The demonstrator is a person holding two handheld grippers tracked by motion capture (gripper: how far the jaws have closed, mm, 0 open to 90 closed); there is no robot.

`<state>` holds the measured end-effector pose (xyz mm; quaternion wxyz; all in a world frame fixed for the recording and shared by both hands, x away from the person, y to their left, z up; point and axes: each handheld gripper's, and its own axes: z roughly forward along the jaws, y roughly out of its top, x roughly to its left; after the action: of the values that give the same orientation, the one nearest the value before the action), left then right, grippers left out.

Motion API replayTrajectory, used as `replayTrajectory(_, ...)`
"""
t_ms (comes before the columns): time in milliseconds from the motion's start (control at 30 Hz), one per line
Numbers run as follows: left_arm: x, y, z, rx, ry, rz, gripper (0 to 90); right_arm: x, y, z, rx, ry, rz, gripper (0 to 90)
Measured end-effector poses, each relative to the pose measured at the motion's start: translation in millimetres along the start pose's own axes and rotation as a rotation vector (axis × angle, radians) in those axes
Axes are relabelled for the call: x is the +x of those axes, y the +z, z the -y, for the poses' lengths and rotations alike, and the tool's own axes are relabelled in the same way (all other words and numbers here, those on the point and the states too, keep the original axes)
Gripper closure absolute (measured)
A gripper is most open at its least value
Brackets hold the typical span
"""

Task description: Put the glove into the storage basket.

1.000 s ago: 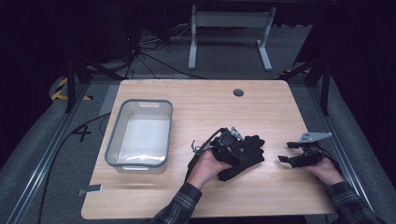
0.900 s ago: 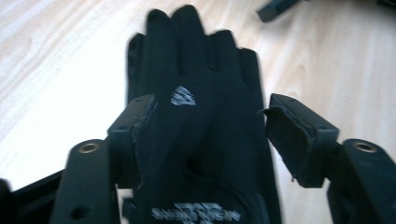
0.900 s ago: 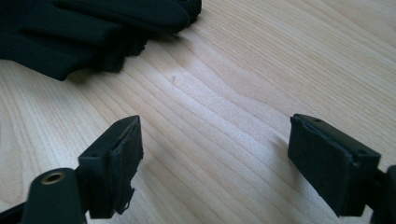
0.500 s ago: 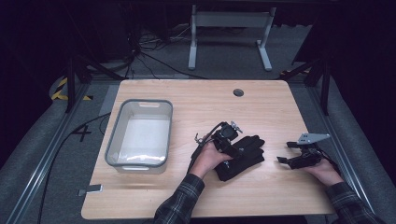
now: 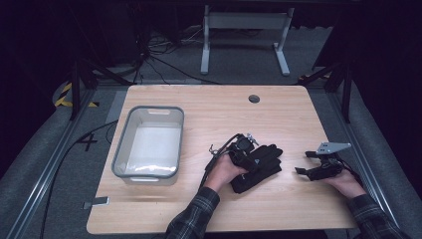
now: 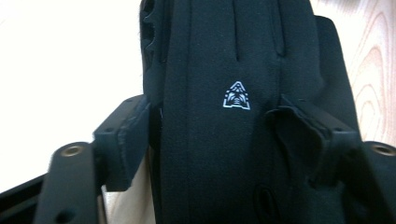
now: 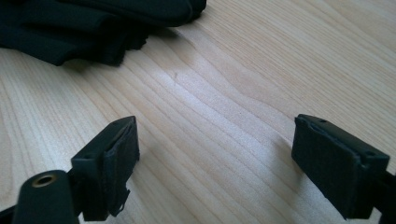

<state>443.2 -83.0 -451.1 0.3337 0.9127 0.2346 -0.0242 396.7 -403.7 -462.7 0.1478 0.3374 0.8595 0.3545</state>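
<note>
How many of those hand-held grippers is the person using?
2. The left hand-held gripper sits over the black gloves at the table's middle; the right hand-held gripper rests near the table's right edge, jaws apart over bare wood.

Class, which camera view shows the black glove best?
The left gripper view: the black glove sits close up, its white logo readable. The high view shows it small and dark; the right gripper view catches just an edge.

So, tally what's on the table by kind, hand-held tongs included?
Black gloves: 1 pile, number of gloves cannot be told
Clear plastic bins: 1
Left tongs: 1
Right tongs: 1
Total: 4, counting the glove pile as one
</note>
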Motion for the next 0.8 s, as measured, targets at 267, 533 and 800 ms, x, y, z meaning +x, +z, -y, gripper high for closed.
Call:
replayTrajectory(267, -2.2, -1.1, 0.4, 0.006, 0.007, 0.061, 52.8, 0.5, 0.2, 0.0, 0.001, -0.006, 0.005, 16.0)
replayTrajectory(533, -10.0, -3.6, -4.4, 0.036, 0.028, 0.051, 69.7, 0.4, 0.2, -0.1, 0.002, -0.006, 0.005, 16.0)
replayTrajectory(800, -16.7, -20.1, -9.0, 0.046, 0.008, 0.031, 73.1, 0.4, 0.2, -0.1, 0.002, -0.006, 0.005, 16.0)
